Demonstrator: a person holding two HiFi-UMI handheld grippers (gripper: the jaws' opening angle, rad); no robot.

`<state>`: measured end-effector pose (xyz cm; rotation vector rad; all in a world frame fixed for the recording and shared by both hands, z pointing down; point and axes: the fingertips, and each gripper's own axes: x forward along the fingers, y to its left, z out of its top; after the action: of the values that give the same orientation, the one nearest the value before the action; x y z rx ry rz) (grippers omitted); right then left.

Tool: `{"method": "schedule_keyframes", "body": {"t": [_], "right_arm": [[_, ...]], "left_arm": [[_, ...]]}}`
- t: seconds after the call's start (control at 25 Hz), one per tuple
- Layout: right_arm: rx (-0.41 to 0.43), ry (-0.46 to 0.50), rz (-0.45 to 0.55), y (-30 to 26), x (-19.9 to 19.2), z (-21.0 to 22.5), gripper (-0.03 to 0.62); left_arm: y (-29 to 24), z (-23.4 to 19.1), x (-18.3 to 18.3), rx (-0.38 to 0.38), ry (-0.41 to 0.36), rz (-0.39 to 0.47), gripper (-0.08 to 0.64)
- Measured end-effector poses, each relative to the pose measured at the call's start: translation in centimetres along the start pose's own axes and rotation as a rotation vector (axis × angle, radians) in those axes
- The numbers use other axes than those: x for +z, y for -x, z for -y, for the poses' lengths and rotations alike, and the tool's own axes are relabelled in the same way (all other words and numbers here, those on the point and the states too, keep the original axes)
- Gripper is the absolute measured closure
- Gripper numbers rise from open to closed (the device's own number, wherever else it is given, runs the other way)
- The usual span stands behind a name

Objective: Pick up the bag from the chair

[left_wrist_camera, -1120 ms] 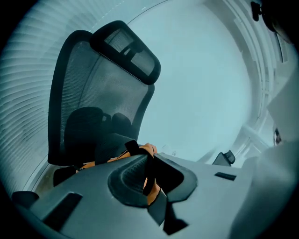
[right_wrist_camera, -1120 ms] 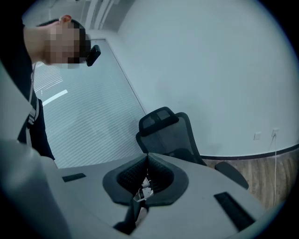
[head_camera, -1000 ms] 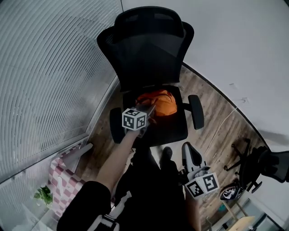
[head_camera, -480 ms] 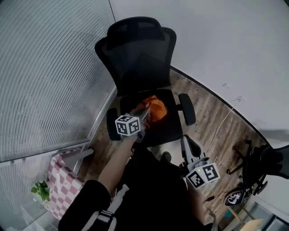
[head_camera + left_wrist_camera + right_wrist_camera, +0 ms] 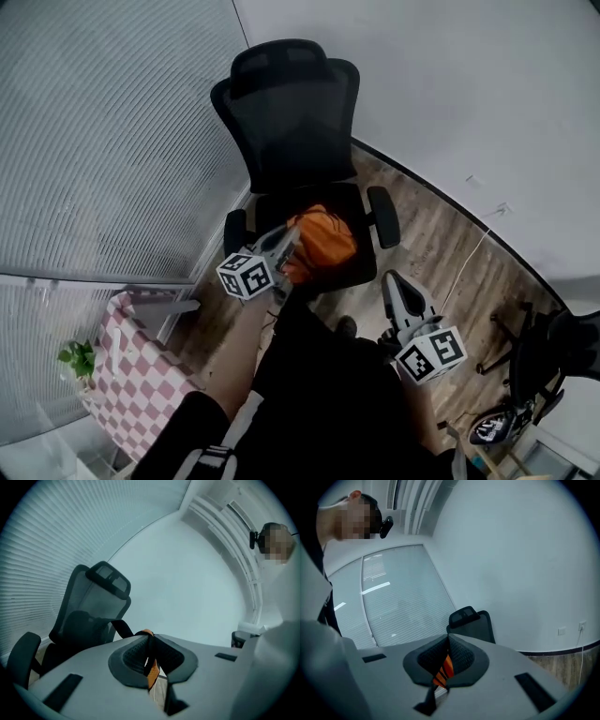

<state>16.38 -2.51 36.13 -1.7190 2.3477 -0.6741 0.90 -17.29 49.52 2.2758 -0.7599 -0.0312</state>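
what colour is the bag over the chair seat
The bag is orange; the head view shows it best.

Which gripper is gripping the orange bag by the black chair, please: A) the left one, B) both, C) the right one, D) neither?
A: the left gripper is shut on the orange bag over the seat of the chair, while the right gripper hangs well clear of it.

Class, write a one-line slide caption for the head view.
The left tool holds the orange bag over the seat of the black office chair; the right tool hangs empty beside it.
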Motion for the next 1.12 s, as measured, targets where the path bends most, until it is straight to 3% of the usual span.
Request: {"method": "schedule_keyframes", "body": {"t": [0.4, 0.64, 1.12], "right_arm": [[0.107, 0.033, -0.070, 6.4, -1.6, -0.3, 0.574], [0.137, 0.034, -0.086, 7.9, -2.1, -0.5, 0.574], [0.137, 0.040, -0.100, 9.8, -5.0, -4.7, 0.574]], "left_arm": [[8.2, 10.6, 0.8, 0.015, -0.103, 0.169, 0.506], [11.6, 15.7, -0.4, 0.013, -0.169, 0.132, 0.506], [20.0, 20.8, -2.3, -0.032, -0.175, 0.178, 0.506]]}}
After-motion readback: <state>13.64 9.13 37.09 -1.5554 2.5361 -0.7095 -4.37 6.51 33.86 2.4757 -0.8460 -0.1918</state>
